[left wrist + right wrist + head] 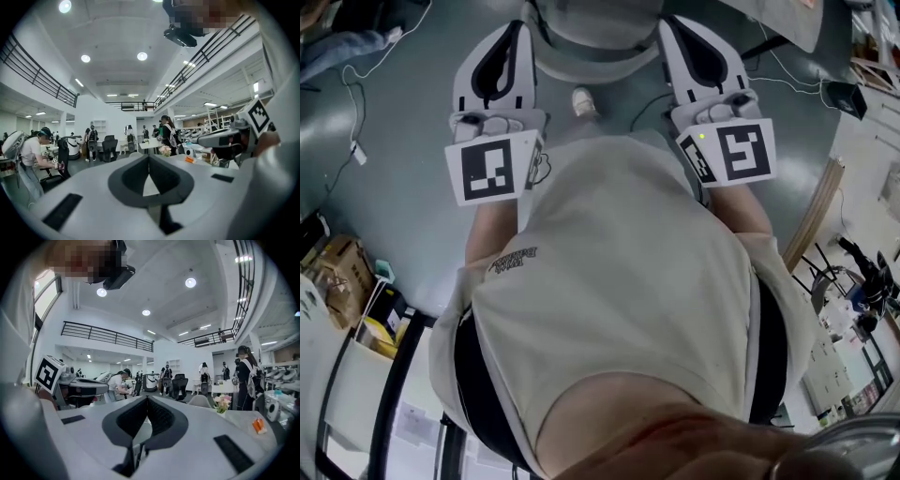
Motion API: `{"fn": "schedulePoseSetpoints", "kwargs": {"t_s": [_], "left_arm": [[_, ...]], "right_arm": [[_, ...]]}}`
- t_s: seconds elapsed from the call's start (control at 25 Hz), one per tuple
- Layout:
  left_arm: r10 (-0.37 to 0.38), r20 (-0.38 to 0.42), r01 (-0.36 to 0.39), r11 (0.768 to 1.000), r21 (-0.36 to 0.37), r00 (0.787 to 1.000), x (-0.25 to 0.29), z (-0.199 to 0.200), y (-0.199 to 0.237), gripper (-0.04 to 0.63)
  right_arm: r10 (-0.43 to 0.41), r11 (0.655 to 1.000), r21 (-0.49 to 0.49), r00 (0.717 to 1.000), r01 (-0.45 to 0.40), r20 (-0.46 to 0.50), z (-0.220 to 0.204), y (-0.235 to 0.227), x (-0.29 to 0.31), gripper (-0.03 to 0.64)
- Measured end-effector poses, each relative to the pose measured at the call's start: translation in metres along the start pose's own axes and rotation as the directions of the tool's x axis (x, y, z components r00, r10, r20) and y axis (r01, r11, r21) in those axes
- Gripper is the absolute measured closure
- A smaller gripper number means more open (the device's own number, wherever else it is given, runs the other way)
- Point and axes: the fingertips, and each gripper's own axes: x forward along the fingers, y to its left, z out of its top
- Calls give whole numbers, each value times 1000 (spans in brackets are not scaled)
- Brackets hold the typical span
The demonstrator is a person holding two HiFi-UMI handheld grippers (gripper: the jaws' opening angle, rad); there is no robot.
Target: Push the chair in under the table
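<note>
The pale chair (200, 401) stands out ahead, beside the table (179, 157) with the flowers (221, 402). Nothing touches it, so I'd say the push hasn't begun. Well short of the chair, the left gripper (149, 164) and right gripper (147, 401) are held level, jaws pressed together, gripping nothing.

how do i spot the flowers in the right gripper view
In the right gripper view, look low on the right, where a person in black with a backpack stands. The flowers sit just left of that person, right of a pale grey chair back. They are the only pink-and-white cluster there; the orange object is further right.
</note>
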Motion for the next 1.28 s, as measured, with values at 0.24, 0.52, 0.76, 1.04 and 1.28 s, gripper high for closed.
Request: {"fn": "schedulePoseSetpoints", "kwargs": {"t_s": [0.24, 0.52, 0.76, 1.04, 1.28], "left_arm": [[-71, 16, 71, 997, 9, 997, 25, 10, 16, 584], [-120, 22, 119, 992, 35, 993, 41, 10, 24, 584], [-147, 1, 147, 989, 9, 989, 51, 5, 17, 584], [-142, -16, 142, 990, -7, 990, 65, 0, 14, 584], [-116, -47, 117, 993, 9, 992, 77, -7, 21, 584]], "right_arm": [[-95, 995, 20, 995, 95, 7, 7, -14, 14, 607], [-144, 989, 23, 990, 143, 12, 10, -21, 27, 607], [-157, 987, 34, 988, 156, -1, 6, -32, 29, 607], [-139, 989, 43, 990, 140, -25, -2, -47, 38, 607], [-125, 990, 63, 991, 128, -51, -15, -53, 50, 607]]}}
